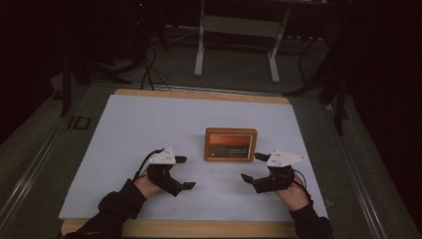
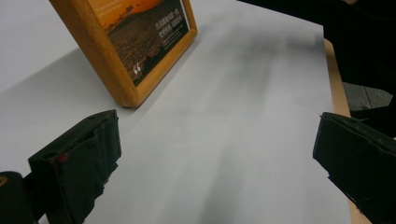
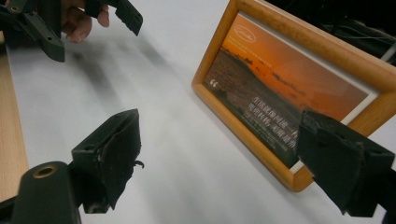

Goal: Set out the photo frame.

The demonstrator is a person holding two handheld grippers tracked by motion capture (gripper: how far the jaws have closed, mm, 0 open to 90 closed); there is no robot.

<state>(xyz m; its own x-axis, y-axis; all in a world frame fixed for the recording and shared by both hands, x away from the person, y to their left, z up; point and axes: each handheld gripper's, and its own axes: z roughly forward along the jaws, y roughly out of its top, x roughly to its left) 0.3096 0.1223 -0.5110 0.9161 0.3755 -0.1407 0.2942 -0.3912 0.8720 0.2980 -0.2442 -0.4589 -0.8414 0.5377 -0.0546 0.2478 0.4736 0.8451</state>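
Observation:
A wooden picture frame (image 1: 231, 144) with an orange sunset photo appears to lie flat on the white board, right of centre. My left gripper (image 1: 185, 172) hovers open just left of it, nothing between its jaws. My right gripper (image 1: 252, 167) is open near the frame's front right corner, apart from it. In the left gripper view the frame's corner (image 2: 140, 42) lies ahead to the left of the wide-spread jaws (image 2: 215, 158). In the right gripper view the frame (image 3: 289, 88) sits beside the right jaw of my open gripper (image 3: 224, 158). The left gripper (image 3: 93, 35) shows far off.
The white board (image 1: 149, 124) rests on a wooden table whose edge (image 1: 199, 229) runs along the front. A white metal stand (image 1: 199, 55) and cables are on the floor behind the table. Dark surroundings on both sides.

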